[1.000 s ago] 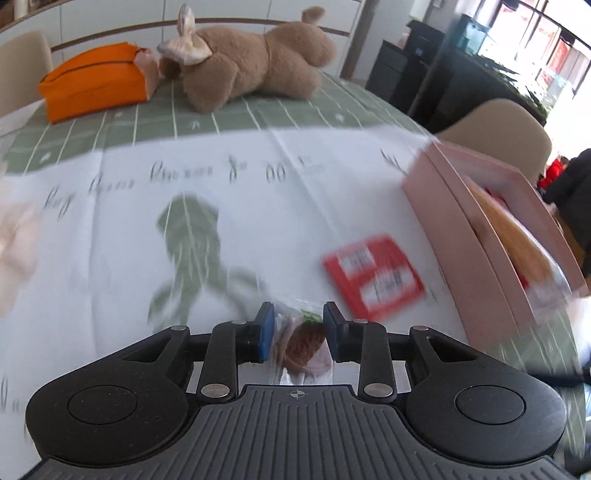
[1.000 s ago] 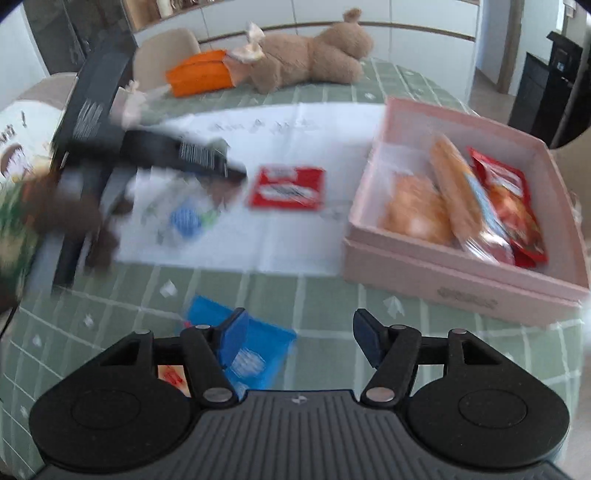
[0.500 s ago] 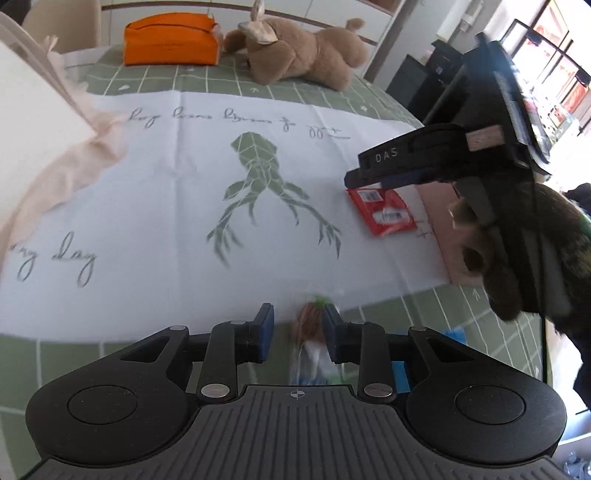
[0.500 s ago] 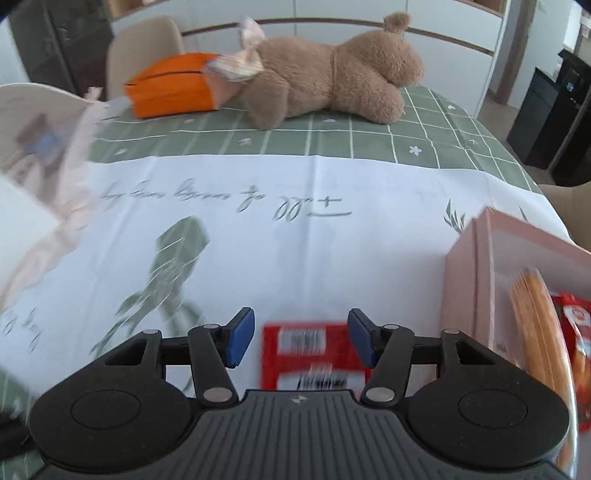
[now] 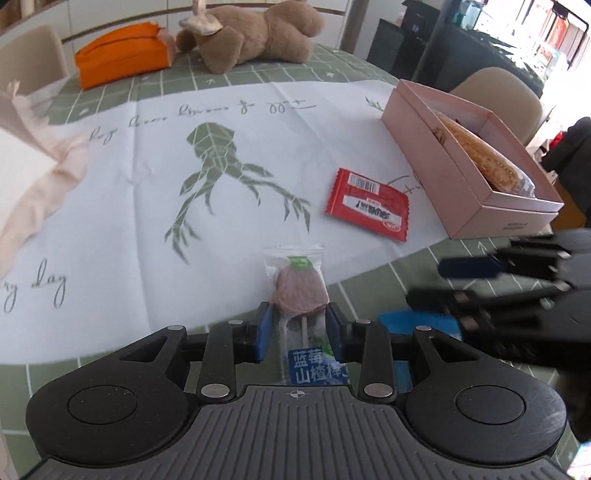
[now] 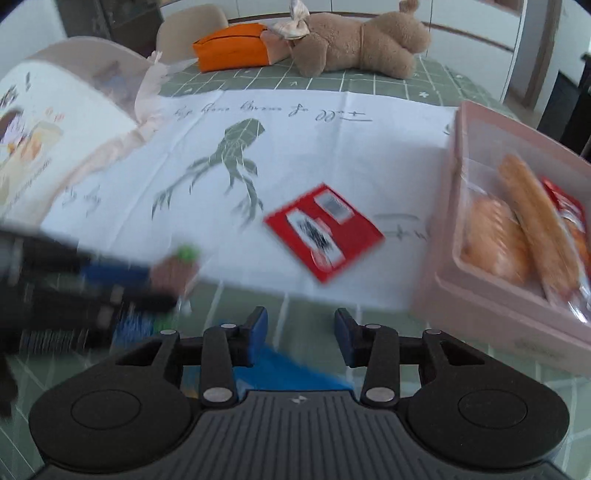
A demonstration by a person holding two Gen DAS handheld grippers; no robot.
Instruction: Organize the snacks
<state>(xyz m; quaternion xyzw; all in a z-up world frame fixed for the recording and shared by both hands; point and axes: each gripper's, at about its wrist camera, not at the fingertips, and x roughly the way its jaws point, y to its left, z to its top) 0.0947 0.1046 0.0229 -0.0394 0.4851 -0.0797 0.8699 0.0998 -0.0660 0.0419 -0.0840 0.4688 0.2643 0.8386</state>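
1. The left gripper [image 5: 299,325] has its fingers closed on a wrapped lollipop [image 5: 300,291], held above the worktop's near edge, well short of the pink box [image 5: 461,177]; they have just eased slightly wider.
2. The right gripper [image 6: 300,334], fingers partly open and just narrowed, hovers empty over a blue packet [image 6: 295,373].
3. Judged next: carry the lollipop into the pink box; the red packet [image 5: 367,203] beside the box waits.
4. Green checked worktop, white cloth, plush bear [image 5: 251,33] beyond.

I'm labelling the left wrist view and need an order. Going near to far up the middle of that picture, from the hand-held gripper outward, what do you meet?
Left hand-held gripper → clear-wrapped purple lollipop between its fingers → red snack packet → brown plush bear at the far edge.
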